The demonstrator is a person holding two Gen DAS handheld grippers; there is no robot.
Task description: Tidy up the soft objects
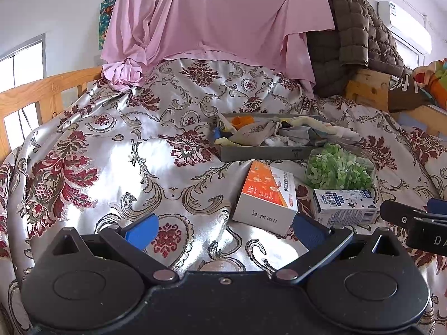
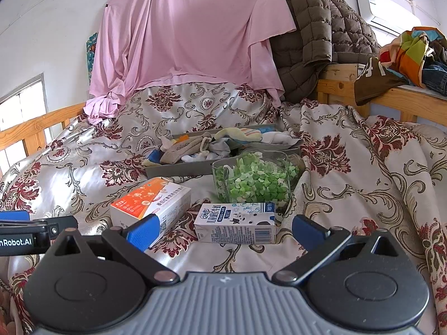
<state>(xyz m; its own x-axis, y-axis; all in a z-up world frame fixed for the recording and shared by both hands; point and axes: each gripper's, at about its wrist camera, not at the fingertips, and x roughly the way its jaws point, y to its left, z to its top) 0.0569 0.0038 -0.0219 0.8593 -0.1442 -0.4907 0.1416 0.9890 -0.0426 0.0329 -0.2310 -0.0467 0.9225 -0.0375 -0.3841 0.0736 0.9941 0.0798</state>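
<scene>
Both the left gripper [image 1: 223, 229] and right gripper [image 2: 222, 230] hover spread wide and empty (nothing grasped), since the socks and pouches already fill the shallow grey tray [image 2: 178, 169].

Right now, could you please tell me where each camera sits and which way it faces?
Left wrist: on the left claw, facing forward over the bed to the tray and orange box; its open fingers show, and the right claw's tip at right.
Right wrist: on the right claw, facing the milk carton and jar; its open fingers show, and the left claw's tip at left.
Shared: tray, box, carton, jar, pink sheet.
</scene>
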